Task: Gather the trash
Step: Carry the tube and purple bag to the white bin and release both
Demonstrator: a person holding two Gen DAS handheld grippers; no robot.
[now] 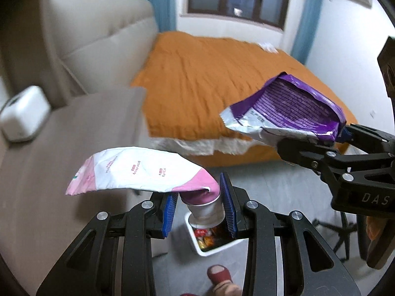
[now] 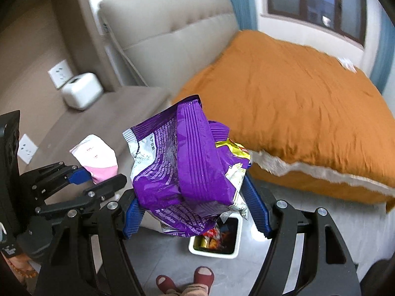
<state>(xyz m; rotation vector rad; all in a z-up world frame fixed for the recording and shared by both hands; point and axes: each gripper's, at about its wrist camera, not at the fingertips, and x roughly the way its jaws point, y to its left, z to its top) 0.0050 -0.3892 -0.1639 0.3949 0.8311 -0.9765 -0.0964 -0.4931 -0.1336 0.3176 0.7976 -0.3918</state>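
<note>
The left gripper point(image 1: 200, 208) is clamped on the pink end of a pink and white packet point(image 1: 138, 172), its blue pads point(image 1: 228, 197) narrow on either side of the pinched end; the rest of the packet sticks out flat to the left. The right gripper point(image 2: 195, 214) is clamped on a crumpled purple snack bag point(image 2: 182, 172), its pads set about half apart around the bulk. Both items hang in the air above a white bin point(image 2: 214, 249), which stands on the grey floor directly below the grippers and already holds coloured wrappers. Nearer than the bin, two red slippers point(image 2: 185, 281) of the person show at the bottom edge. Beyond the bin stands a bed with an orange cover point(image 2: 296, 113). Left of the bin is a brown bedside top with a white box point(image 2: 81, 93) on it.
</note>
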